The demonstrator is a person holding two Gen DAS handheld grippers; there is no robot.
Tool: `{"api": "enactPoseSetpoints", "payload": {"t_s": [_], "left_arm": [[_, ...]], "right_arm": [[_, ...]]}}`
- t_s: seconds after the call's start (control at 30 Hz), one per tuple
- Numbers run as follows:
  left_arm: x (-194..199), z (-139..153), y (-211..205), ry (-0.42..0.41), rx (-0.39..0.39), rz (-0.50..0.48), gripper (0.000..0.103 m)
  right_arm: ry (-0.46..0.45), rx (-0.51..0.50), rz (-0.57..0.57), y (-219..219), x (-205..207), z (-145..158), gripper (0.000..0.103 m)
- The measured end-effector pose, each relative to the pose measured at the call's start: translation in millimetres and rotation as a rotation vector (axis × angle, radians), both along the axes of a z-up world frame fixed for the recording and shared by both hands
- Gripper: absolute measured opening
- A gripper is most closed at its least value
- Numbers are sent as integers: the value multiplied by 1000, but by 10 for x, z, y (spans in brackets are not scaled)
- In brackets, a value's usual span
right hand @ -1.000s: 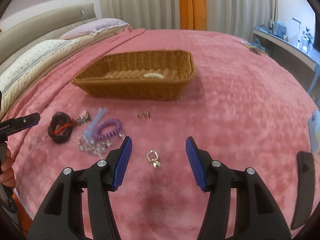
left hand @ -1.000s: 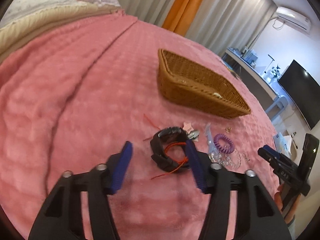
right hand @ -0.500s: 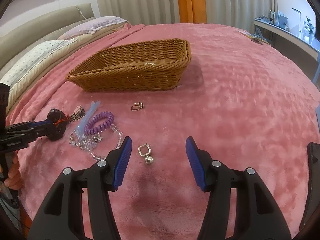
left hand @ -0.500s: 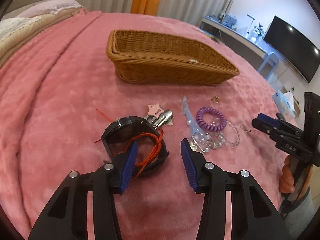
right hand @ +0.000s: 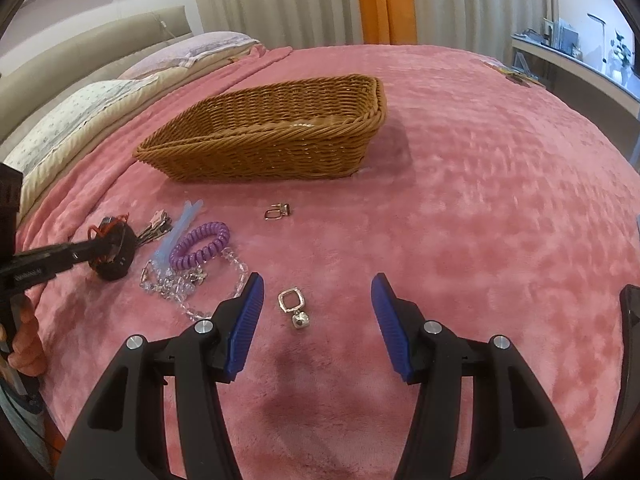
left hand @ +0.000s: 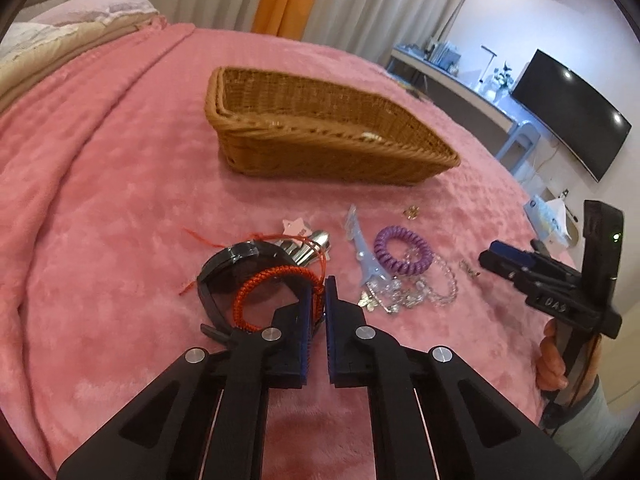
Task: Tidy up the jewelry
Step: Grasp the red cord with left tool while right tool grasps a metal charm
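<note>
Two bands sit pinched together in the clenched left hand-held gripper (left hand: 316,300): the red braided bracelet (left hand: 256,300) and the black watch strap (left hand: 224,276) beneath it, both lying on the pink bed (left hand: 100,200) short of the wicker basket (left hand: 320,140). Lift slowly, checking both rise together. The right hand-held gripper (right hand: 316,300) hangs released over a silver charm (right hand: 294,308).

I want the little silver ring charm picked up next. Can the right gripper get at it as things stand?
Probably yes. The right gripper has its jaws open, and the ring charm lies alone on the pink blanket between them, apart from the bead pile.
</note>
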State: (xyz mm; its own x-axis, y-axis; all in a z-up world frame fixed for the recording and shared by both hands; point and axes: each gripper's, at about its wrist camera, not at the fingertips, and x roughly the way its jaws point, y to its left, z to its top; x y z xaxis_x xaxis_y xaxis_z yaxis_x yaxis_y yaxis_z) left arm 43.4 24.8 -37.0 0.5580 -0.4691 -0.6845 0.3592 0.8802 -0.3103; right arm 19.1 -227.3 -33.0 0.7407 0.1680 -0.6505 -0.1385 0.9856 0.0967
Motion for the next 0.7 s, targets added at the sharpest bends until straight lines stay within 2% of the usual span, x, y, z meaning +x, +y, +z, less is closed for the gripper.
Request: {"api": "enactPoseSetpoints", "payload": {"t_s": [0.27,0.33,0.43,0.6,0.63,0.7], "left_arm": [[-212,8,27,-23,-45,5,4],[-268,5,-18,-30,-46,-3,4],[-313,11,-89,-44,-41,-23,4],[-338,-52,-207,-38,-17,-47,4],[-336,-65,-226,-37,-9,-49,4],[-337,-83,-245,-35,-4,-53,4]], "right_arm": [[15,-93,37,169,-91,-69,52],[29,-100,34,180,-62,-87,50],[61,-85,36,174,2,-121,36],[81,-97,41,182,-24,-163,35],[81,-95,40,180,-23,-165,33],[84,-85,50,179,-9,-167,11]]}}
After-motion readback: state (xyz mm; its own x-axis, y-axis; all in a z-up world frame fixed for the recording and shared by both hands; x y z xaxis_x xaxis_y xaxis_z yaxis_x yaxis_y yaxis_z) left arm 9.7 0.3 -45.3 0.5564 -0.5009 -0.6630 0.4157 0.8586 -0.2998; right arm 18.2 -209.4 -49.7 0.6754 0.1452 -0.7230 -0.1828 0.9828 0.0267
